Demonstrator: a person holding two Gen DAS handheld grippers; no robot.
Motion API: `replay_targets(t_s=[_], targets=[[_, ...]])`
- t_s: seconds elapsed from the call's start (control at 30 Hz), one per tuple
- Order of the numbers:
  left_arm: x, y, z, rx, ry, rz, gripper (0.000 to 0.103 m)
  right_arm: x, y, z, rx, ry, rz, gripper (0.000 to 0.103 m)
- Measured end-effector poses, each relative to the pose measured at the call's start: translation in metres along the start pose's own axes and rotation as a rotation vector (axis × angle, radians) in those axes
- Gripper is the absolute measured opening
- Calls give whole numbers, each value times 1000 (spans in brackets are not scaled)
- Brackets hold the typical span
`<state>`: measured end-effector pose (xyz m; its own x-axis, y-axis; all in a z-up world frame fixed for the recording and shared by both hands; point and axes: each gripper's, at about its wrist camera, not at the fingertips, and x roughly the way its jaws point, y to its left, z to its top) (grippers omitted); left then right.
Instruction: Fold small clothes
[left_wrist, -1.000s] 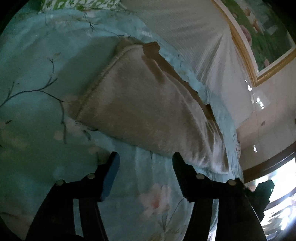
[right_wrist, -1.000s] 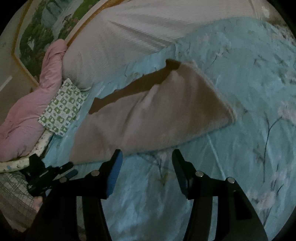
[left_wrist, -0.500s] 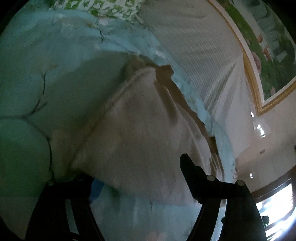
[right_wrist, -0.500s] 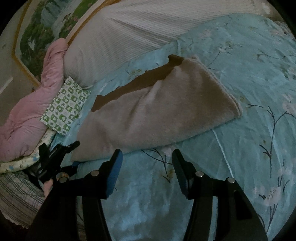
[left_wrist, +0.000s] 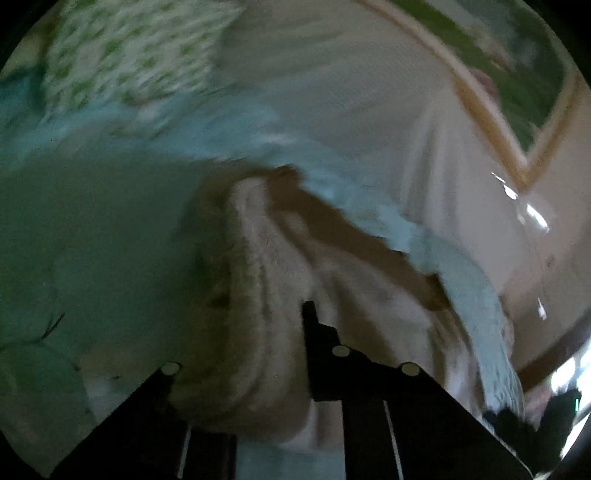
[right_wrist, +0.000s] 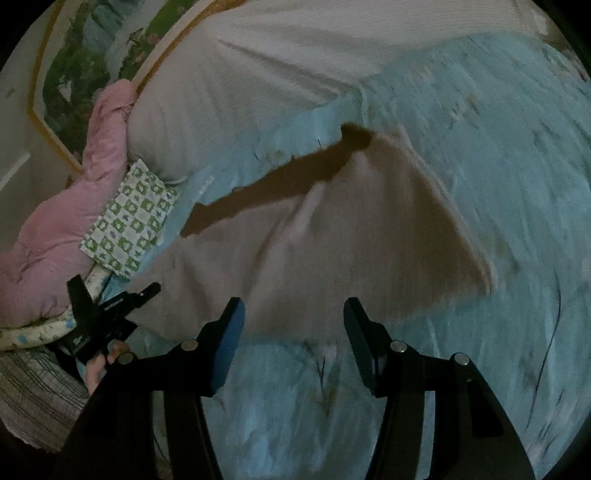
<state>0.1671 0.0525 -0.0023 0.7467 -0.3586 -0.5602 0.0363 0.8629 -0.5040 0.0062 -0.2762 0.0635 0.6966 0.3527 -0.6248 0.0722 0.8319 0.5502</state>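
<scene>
A folded beige fleece garment (right_wrist: 351, 236) lies on the light blue floral bedsheet (right_wrist: 498, 155). A darker brown layer (right_wrist: 266, 188) shows along its far edge. My right gripper (right_wrist: 293, 314) is open and empty, just short of the garment's near edge. My left gripper (left_wrist: 243, 343) is closed on the garment's end (left_wrist: 273, 302); thick fabric bunches between its fingers and hides the left fingertip. The left gripper also shows in the right wrist view (right_wrist: 110, 314), at the garment's left end.
A white ribbed duvet (right_wrist: 314, 66) lies behind the garment. A green and white checked cloth (right_wrist: 129, 218) and a pink quilt (right_wrist: 62, 221) sit at the left. A framed landscape painting (right_wrist: 92, 48) hangs on the wall behind.
My left gripper has pushed onto the garment's end and closed on it, with fabric now bunched between the fingers. My right gripper has moved closer to the garment's near edge and stays open.
</scene>
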Motion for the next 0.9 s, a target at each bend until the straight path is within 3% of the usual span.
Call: replay_targets(t_s=[0.13, 0.23, 0.37, 0.5, 0.67, 0.8, 0.9], targets=[[-4, -58, -3, 137, -6, -120, 7, 7, -8, 33, -9, -7, 34, 57], [9, -100, -14, 230, 21, -191, 7, 25, -13, 62, 7, 41, 79, 57], [42, -139, -40, 332, 107, -223, 7, 56, -17, 94, 35, 105, 181, 57], [68, -148, -56, 346, 179, -213, 7, 109, -16, 112, 78, 238, 287, 73], [73, -149, -57, 356, 186, -208, 7, 169, 9, 111, 64, 367, 358, 73], [70, -144, -52, 341, 179, -220, 7, 203, 32, 107, 31, 419, 319, 72], [67, -148, -49, 349, 169, -211, 7, 211, 36, 112, 55, 407, 353, 26]])
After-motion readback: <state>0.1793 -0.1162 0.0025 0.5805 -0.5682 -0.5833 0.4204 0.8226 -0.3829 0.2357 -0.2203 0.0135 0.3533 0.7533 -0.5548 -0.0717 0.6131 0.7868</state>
